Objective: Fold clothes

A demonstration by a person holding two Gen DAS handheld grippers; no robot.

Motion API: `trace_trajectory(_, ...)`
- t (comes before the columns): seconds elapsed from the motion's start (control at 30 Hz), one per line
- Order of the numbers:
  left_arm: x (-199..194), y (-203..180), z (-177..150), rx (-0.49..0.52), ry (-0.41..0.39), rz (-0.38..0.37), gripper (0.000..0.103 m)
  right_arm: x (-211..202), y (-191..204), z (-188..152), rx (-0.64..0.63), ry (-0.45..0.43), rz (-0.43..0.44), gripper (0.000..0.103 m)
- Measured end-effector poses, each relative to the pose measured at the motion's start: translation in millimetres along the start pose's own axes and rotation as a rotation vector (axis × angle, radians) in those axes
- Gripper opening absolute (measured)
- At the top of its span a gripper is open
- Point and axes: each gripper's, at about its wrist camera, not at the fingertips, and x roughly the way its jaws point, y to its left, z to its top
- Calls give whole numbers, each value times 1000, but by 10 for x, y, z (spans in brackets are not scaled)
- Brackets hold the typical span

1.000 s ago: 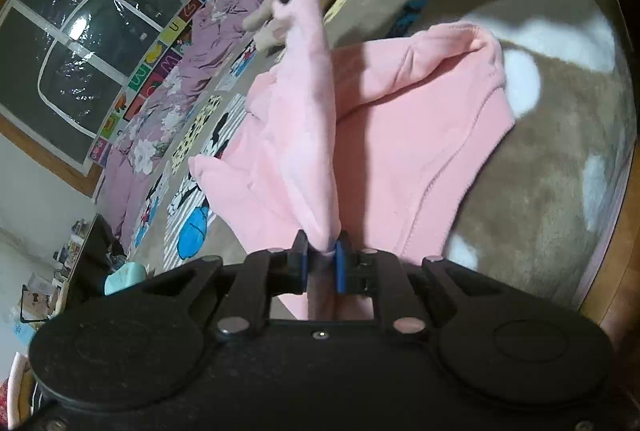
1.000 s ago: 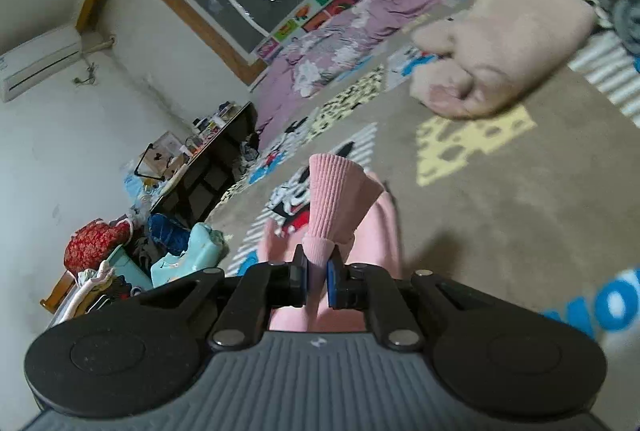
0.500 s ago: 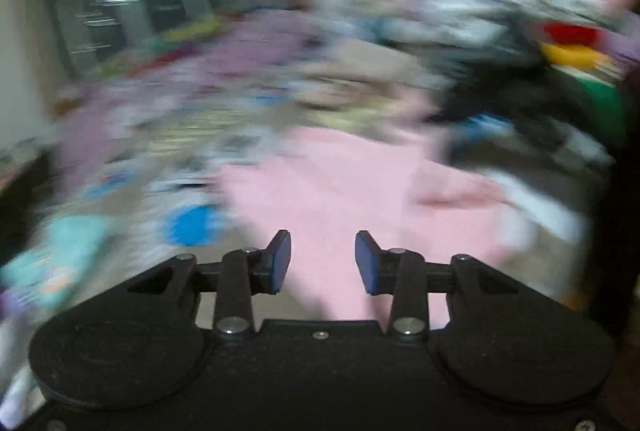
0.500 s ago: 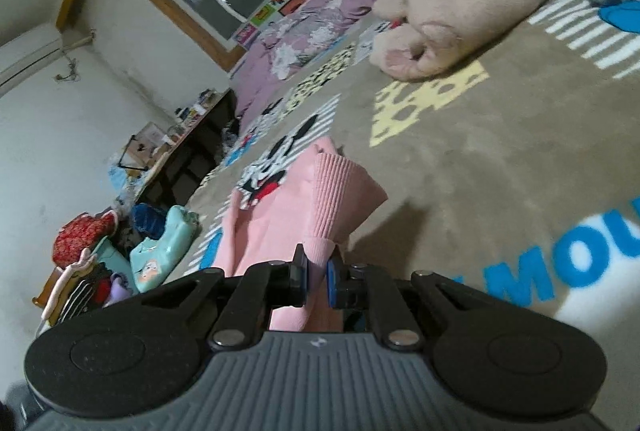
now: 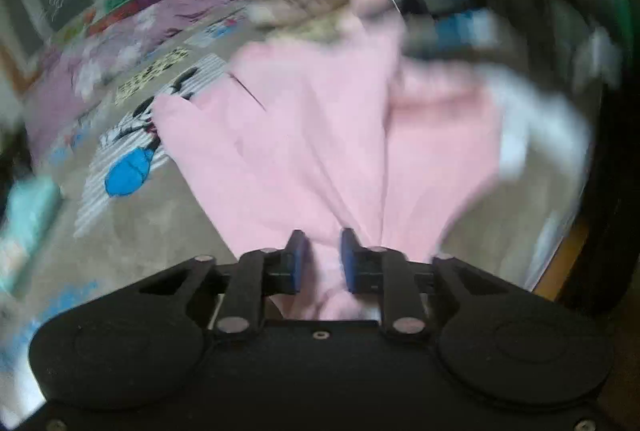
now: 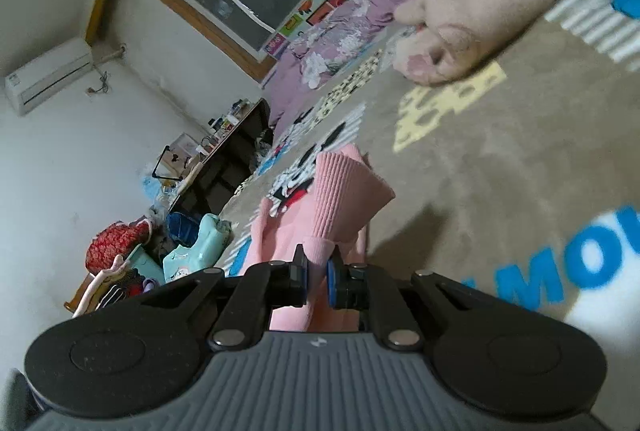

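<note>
A pink fleece garment (image 5: 320, 135) lies spread on the tan printed carpet (image 5: 160, 223); the left wrist view is motion-blurred. My left gripper (image 5: 322, 255) has pink cloth bunched between its blue pads, with the jaws narrowed around it. My right gripper (image 6: 317, 269) is shut on the garment's ribbed pink cuff (image 6: 340, 187), holding it a little above the carpet (image 6: 500, 159). The rest of the garment hangs below the right gripper.
A beige folded blanket (image 6: 480, 15) lies further back on the carpet. A purple floral quilt (image 6: 360, 19) runs along the wall under the window. A low dark table (image 6: 224, 159) and a heap of toys and bags (image 6: 160, 251) stand at the left. Piled clothes sit at the far right.
My left gripper let go of the pink edge, swung open across the garment, and now has closed in on a new bunch of it. My right gripper kept the cuff and lowered it.
</note>
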Motion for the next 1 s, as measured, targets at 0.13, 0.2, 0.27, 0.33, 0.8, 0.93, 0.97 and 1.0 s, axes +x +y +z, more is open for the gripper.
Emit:
trace_trajectory(0.13, -119, 229, 113, -75, 16, -59, 12, -30, -119, -84, 48, 5, 7, 11)
trace_trajectory(0.2, -199, 381, 181, -135, -18, -32, 19, -44, -168, -98, 70, 3, 20, 11)
trace_trajectory(0.27, -219, 602, 262, -243, -48, 17, 29, -46, -189, -106, 80, 2, 32, 11)
trace_trajectory(0.33, -177, 768, 339, -318, -67, 61, 29, -25, -209, -126, 84, 4, 37, 11)
trace_trajectory(0.8, 1002, 1883, 893, -606, -44, 61, 29, -58, -60, -79, -7, -60, 97, 11)
trace_trajectory(0.93, 1360, 1872, 931, -581, 25, 17, 24, -60, -87, -81, 13, -59, 102, 11)
trace_trajectory(0.97, 1447, 1858, 940, -570, 43, 5, 24, -53, -100, -84, 23, -53, 96, 11)
trace_trajectory(1.0, 1534, 1844, 950, -558, 60, -7, 24, -41, -119, -87, 35, -44, 85, 11)
